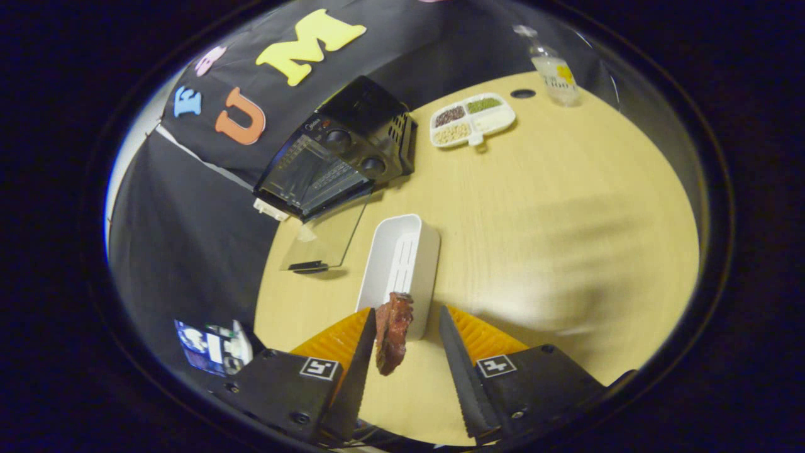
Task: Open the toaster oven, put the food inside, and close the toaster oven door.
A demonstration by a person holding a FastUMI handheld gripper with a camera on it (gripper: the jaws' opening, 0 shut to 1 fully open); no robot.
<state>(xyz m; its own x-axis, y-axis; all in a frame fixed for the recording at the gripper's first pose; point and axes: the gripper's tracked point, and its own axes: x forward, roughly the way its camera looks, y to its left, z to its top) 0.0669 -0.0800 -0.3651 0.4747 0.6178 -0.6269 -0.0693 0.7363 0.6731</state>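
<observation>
Yellow tabletop (566, 207) holds our things. We see the meat (393, 331) touching one finger of our open tongs (407, 343), small, light, maybe greasy; pinch its middle. Beyond: white tray (402, 264), toaster oven (339, 151), door down

One toaster oven (343, 151) with its glass door (327, 236) dropped open, two knobs on its front. One white rectangular tray (402, 264). One piece of reddish-brown food (393, 336), perhaps meat. One white divided dish (473, 119) with four compartments. One clear bottle (553, 69). One bench (566, 220). One gripper (407, 340), two fingers.
</observation>
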